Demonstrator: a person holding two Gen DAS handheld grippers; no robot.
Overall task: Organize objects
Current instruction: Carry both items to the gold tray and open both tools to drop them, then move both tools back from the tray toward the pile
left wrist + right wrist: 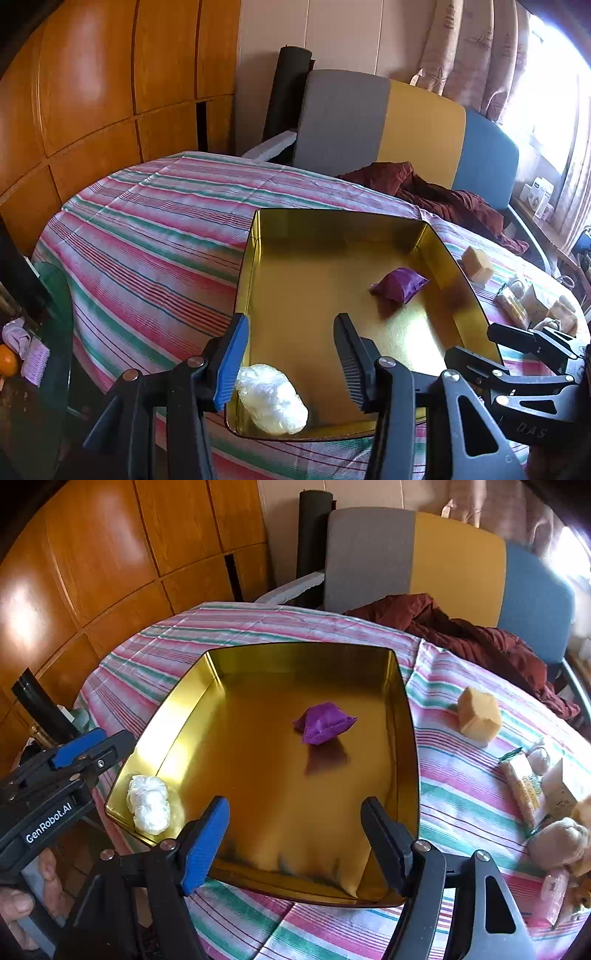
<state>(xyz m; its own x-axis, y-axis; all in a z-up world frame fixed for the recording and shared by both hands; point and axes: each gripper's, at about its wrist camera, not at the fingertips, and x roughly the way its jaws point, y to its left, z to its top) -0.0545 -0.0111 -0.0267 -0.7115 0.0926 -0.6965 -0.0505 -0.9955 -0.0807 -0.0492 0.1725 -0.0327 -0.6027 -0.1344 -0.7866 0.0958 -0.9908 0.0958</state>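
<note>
A gold tin tray point(404, 738) sits on a round table covered by a striped cloth point(147, 236). Inside the tray lie 2 things: a purple pouch point(323, 723) toward the far right part of the floor, and a white plastic-wrapped bundle point(271, 398) in the near left corner, close against the tray's wall. The left gripper point(291, 363) hangs over that near corner with its jaws apart; the bundle lies on the tray floor between and below the fingers, beside the blue pad, and nothing is pinched. The right gripper point(295, 843) hovers over the near edge of the tray with its jaws spread wide and nothing between them. In the right wrist view the left gripper shows at the left edge, held by a hand point(22, 901). Outside the tray, on the cloth to its right, stands a yellow sponge block point(478, 714), and farther right a cluster of small wrapped packets point(524, 790) and soft toys, too crowded to sort out. A dark red cloth point(480, 638) lies bunched at the far edge of the table, before a chair point(424, 125) with grey, yellow and blue panels
</note>
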